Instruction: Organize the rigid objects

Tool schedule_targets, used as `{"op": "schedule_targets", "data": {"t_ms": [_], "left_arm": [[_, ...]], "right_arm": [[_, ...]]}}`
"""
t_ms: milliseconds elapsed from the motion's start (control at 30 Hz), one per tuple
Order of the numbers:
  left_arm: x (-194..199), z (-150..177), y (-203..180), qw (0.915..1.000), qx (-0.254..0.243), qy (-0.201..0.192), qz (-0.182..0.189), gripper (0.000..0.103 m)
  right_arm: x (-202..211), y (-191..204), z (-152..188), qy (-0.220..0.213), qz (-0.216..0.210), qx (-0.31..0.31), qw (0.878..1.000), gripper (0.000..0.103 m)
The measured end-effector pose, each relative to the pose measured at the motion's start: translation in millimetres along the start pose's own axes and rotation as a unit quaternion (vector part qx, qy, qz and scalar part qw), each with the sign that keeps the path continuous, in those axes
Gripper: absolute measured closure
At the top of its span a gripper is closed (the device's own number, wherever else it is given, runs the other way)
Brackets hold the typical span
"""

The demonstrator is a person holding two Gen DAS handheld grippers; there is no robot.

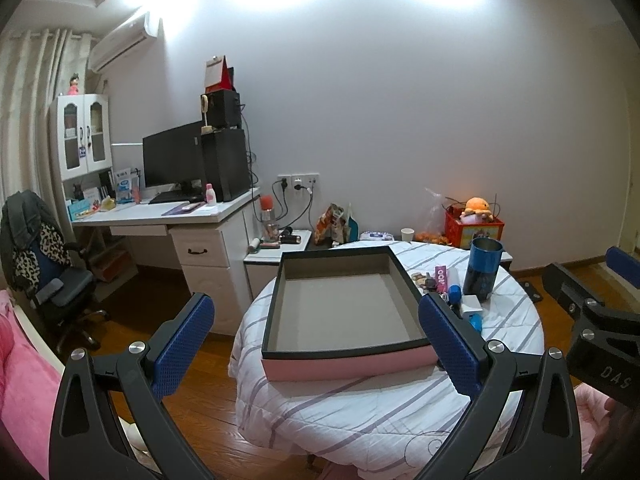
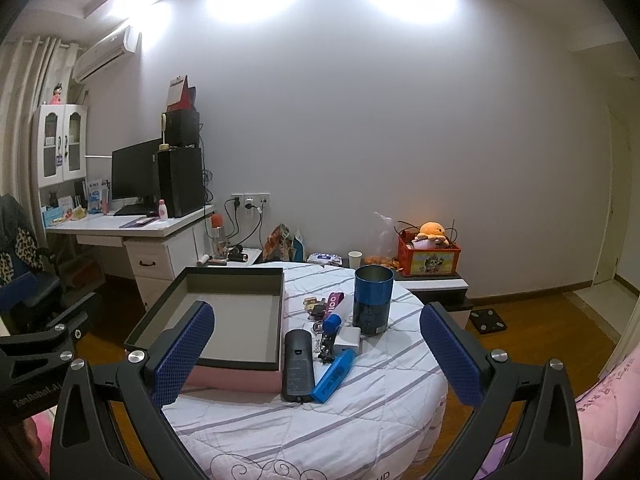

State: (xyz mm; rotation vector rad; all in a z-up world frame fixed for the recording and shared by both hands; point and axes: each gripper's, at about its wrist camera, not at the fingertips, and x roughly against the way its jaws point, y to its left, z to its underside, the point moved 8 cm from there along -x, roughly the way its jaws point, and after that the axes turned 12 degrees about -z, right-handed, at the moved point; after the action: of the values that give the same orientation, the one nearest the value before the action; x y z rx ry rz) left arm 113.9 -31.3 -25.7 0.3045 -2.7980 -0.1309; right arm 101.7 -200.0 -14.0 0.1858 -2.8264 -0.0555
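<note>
An empty pink box with a black rim lies on a round table under a striped white cloth. To its right lie a black remote, a blue marker, a white cube, a purple tube, a key bunch and a tall blue can. My left gripper is open and empty, hovering before the box. My right gripper is open and empty, hovering before the remote.
A white desk with a monitor and an office chair stand at the left. A low cabinet behind the table carries a red toy box, a paper cup and snack bags. Wooden floor surrounds the table.
</note>
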Motion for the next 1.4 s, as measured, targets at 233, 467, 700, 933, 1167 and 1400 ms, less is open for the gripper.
{"op": "schedule_targets", "data": {"t_ms": [233,467,700,933,1167,1400], "left_arm": [[0.1,0.6,1.8,1.0,0.0,0.001,-0.001,0.0],[0.3,0.3,2.6,1.0,0.0,0.002,-0.001,0.0],[-0.1,2.1,5.8,1.0,-0.002,0.006,-0.004,0.0],[0.0,3.3,7.5,1.0,-0.004,0.006,-0.006,0.0],[-1.1,3.7,7.5,1.0,-0.006,0.007,-0.005,0.0],[-1.2,3.8,7.5,0.9999,-0.007,0.007,-0.004,0.0]], "right_arm": [[-1.5,0.9,0.0,0.002,0.0,0.001,1.0,0.0],[-1.5,1.6,2.2,0.004,0.003,0.003,1.0,0.0],[-0.9,-1.5,5.4,0.007,0.005,0.0,1.0,0.0],[-0.1,-2.3,6.2,0.008,0.007,0.0,1.0,0.0],[-0.7,-4.5,7.9,0.01,0.008,-0.003,1.0,0.0],[-0.9,-5.0,9.3,0.013,0.01,-0.001,1.0,0.0]]}}
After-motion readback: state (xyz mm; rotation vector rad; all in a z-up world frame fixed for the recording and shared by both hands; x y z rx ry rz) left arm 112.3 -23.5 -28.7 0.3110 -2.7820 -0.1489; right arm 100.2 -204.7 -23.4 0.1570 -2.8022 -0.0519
